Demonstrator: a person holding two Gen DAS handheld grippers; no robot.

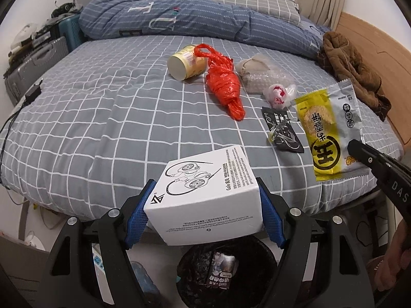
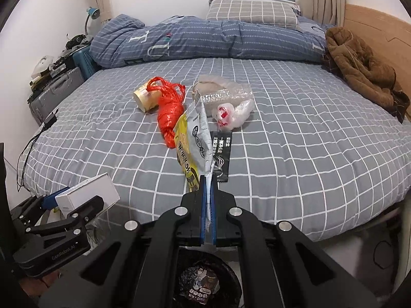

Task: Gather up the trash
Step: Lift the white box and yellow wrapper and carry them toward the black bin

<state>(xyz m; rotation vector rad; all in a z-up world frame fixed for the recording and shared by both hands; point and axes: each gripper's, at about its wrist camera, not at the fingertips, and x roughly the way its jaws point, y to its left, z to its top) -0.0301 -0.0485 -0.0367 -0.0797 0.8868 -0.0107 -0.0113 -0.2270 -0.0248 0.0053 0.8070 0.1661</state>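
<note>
A white carton is clamped across its two side faces by the blue pads of the left gripper, and it is held above the dark bin at the foot of the bed. It is judged light and stiff, though thin walls could be crushed by a harder squeeze. A yellow-and-silver snack wrapper is pinched at its crimped edge by the right gripper, whose jaws are pressed together on the foil; the wrapper is judged flimsy and slippery, best taken at that seam. Left on the checked sheet are a red plastic bag, a yellow can, crumpled clear film and a black sachet.
</note>
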